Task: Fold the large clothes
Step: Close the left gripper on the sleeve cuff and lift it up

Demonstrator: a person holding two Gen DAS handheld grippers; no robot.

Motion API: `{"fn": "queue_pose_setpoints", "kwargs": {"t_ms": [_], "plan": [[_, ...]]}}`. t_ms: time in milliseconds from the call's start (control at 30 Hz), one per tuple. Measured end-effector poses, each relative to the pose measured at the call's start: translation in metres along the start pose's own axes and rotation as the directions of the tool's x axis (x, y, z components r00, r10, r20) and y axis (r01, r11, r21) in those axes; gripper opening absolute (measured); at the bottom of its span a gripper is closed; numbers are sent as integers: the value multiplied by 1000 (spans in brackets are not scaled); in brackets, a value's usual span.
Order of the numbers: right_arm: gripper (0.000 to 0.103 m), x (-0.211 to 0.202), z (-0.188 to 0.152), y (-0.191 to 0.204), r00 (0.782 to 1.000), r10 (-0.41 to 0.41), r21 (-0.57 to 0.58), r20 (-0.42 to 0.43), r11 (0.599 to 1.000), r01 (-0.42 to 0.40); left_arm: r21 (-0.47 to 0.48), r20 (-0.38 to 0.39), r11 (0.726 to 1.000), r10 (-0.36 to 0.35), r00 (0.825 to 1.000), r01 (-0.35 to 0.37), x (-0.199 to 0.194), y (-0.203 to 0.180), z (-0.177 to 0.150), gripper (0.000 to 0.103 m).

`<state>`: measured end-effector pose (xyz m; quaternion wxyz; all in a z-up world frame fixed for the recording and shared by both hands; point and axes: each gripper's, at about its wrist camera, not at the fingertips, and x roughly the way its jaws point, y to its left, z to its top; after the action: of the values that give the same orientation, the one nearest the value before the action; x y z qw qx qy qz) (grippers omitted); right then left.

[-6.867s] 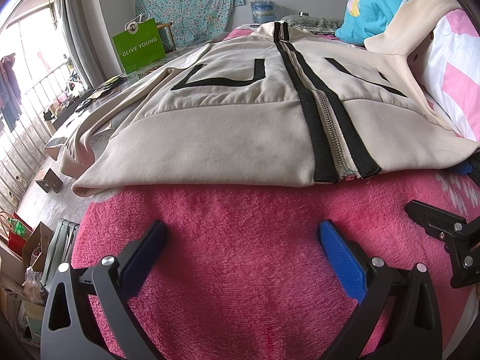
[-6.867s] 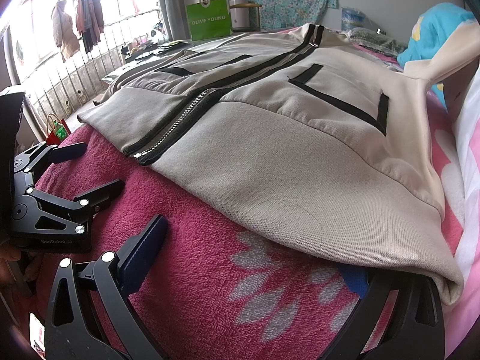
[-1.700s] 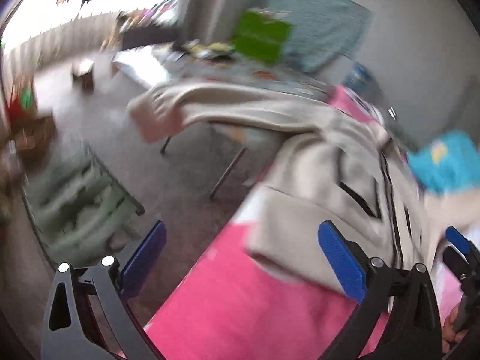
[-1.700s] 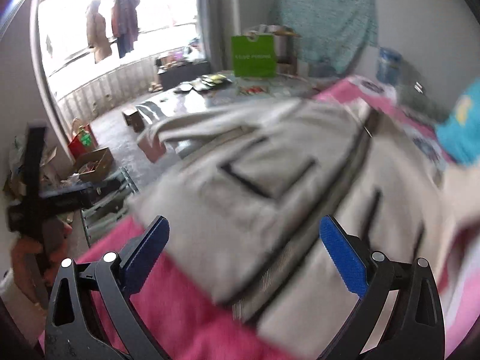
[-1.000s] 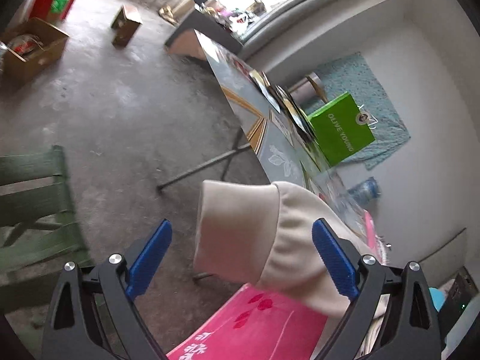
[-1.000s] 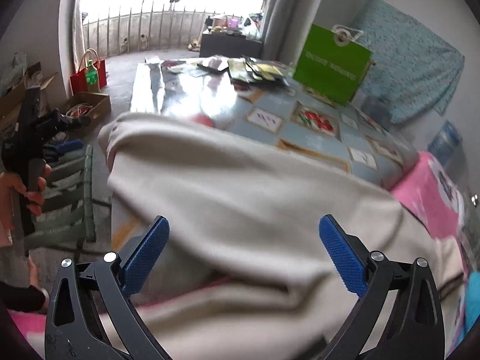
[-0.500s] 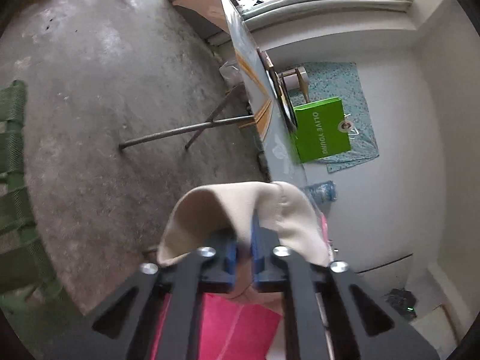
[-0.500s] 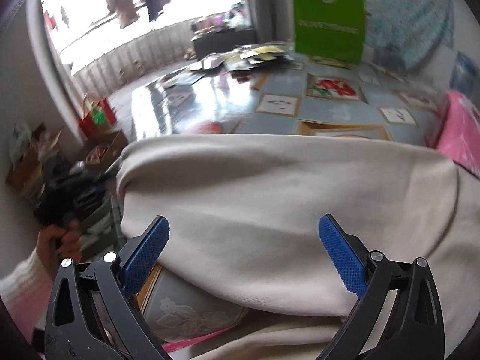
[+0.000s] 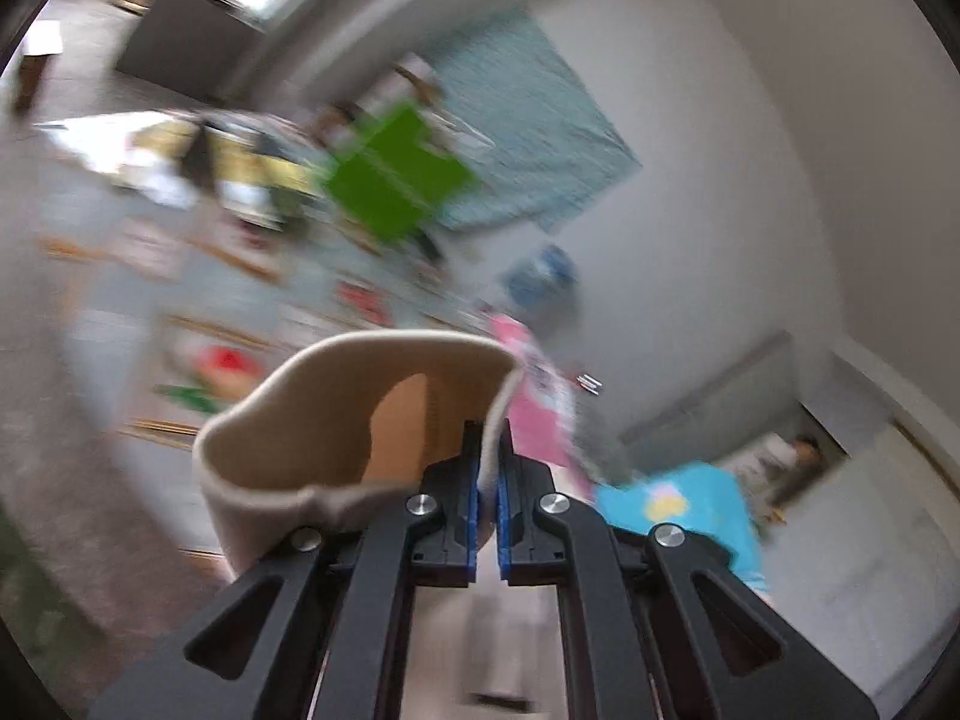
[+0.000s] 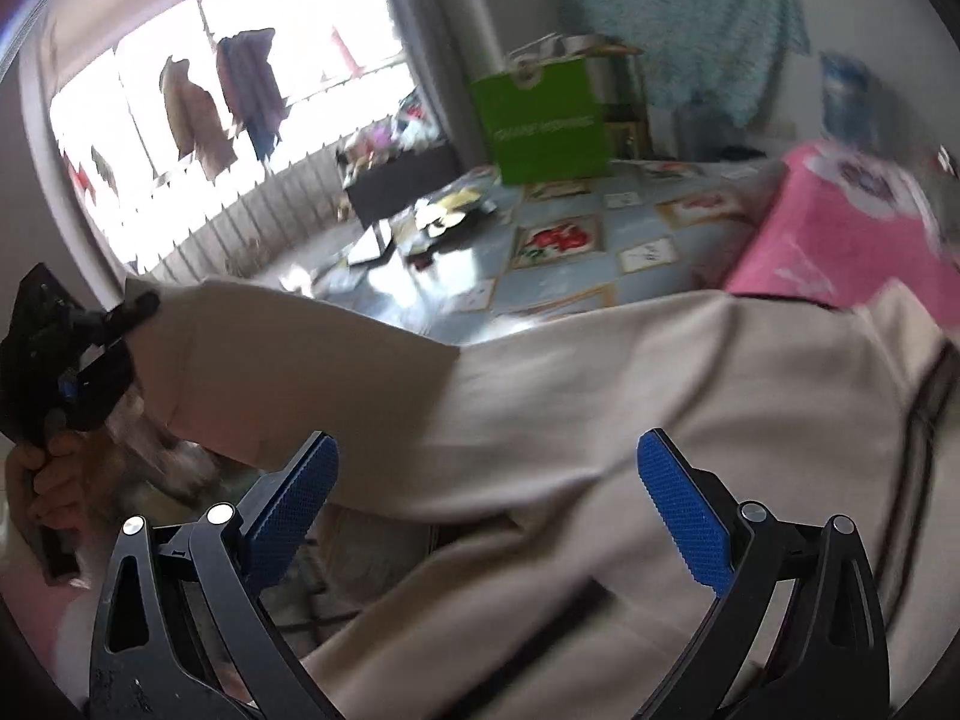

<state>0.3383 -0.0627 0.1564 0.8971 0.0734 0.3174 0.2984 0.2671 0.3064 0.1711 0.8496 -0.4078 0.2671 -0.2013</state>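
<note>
The beige zip jacket (image 10: 600,396) with black trim has its long sleeve stretched out to the left in the right wrist view. My left gripper (image 9: 487,456) is shut on the sleeve's ribbed cuff (image 9: 336,414), which curls open in front of it. In the right wrist view that left gripper (image 10: 90,372) holds the sleeve end (image 10: 174,354) at the far left. My right gripper (image 10: 486,492) is open, its blue pads either side of the sleeve's middle, without gripping it.
A pink blanket (image 10: 840,240) covers the bed at right. A tiled table (image 10: 540,258) with papers and a green shopping bag (image 10: 540,120) stands behind the sleeve. A turquoise cushion (image 9: 678,504) lies on the bed. The left wrist view is blurred by motion.
My left gripper, shut on the cuff since half a second ago, has lifted and swung it toward the bed. The sleeve now hangs taut across the right wrist view.
</note>
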Motion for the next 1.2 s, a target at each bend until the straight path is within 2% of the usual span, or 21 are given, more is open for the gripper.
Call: {"fn": "queue_pose_setpoints", "kwargs": {"t_ms": [133, 267, 333, 367, 400, 433, 467, 633, 667, 700, 733, 767, 833, 867, 900, 933, 1033, 1100, 1133, 1167, 1200], "plan": [[87, -66, 6, -43, 995, -46, 57, 85, 998, 41, -6, -125, 992, -123, 984, 123, 88, -91, -24, 4], [86, -146, -1, -91, 968, -143, 119, 207, 986, 120, -98, -231, 972, -230, 945, 213, 194, -157, -69, 5], [86, -176, -9, -114, 948, -210, 157, 241, 972, 176, -237, -310, 938, -319, 896, 252, 260, -175, -105, 8], [86, -183, -11, -123, 942, -232, 173, 243, 966, 193, -310, -332, 909, -378, 864, 279, 281, -175, -115, 19], [87, -191, -15, -133, 936, -256, 195, 241, 958, 212, -399, -364, 868, -446, 818, 296, 306, -174, -132, 32], [87, -197, -21, -148, 933, -281, 226, 226, 947, 230, -496, -384, 818, -508, 771, 292, 332, -175, -154, 38], [88, -197, -26, -162, 934, -297, 254, 199, 936, 243, -513, -394, 811, -514, 762, 281, 343, -175, -165, 46], [88, -171, -49, -209, 934, -351, 321, 72, 895, 311, -306, -468, 917, -378, 799, 255, 355, -176, -183, 58], [88, -164, -52, -218, 930, -365, 334, 53, 884, 328, -233, -487, 947, -312, 816, 223, 351, -166, -180, 58], [88, -156, -54, -230, 925, -378, 357, 31, 869, 343, -61, -512, 986, -164, 843, 154, 348, -162, -179, 58], [88, -149, -56, -239, 924, -381, 375, 11, 859, 350, 89, -503, 990, -49, 863, 108, 345, -162, -182, 58], [88, -141, -59, -249, 925, -379, 393, -16, 848, 354, 301, -469, 952, 96, 878, 57, 341, -166, -192, 58], [88, -131, -66, -266, 918, -391, 425, -69, 821, 381, 619, -410, 784, 268, 872, 50, 341, -175, -225, 58], [88, -126, -68, -276, 916, -391, 444, -94, 807, 390, 687, -401, 723, 295, 867, 73, 341, -177, -239, 58], [86, -121, -74, -288, 917, -382, 483, -116, 785, 388, 779, -392, 616, 328, 860, 120, 341, -183, -267, 59], [78, -121, -77, -295, 922, -370, 513, -117, 772, 375, 812, -394, 563, 340, 854, 150, 341, -184, -283, 59], [49, -120, -89, -309, 957, -275, 597, -94, 754, 275, 857, -410, 457, 329, 851, 236, 346, -198, -325, 59], [38, -116, -92, -306, 969, -231, 579, -92, 779, 241, 905, -347, 366, 339, 874, 217, 357, -209, -349, 58], [33, -118, -90, -300, 968, -234, 561, -94, 791, 245, 921, -317, 337, 347, 883, 198, 360, -211, -355, 54], [31, -120, -90, -295, 966, -243, 543, -90, 801, 253, 931, -292, 318, 358, 887, 178, 374, -216, -361, 36], [31, -122, -88, -293, 966, -246, 537, -84, 805, 252, 933, -279, 325, 392, 877, 152, 384, -215, -364, 14]]}}
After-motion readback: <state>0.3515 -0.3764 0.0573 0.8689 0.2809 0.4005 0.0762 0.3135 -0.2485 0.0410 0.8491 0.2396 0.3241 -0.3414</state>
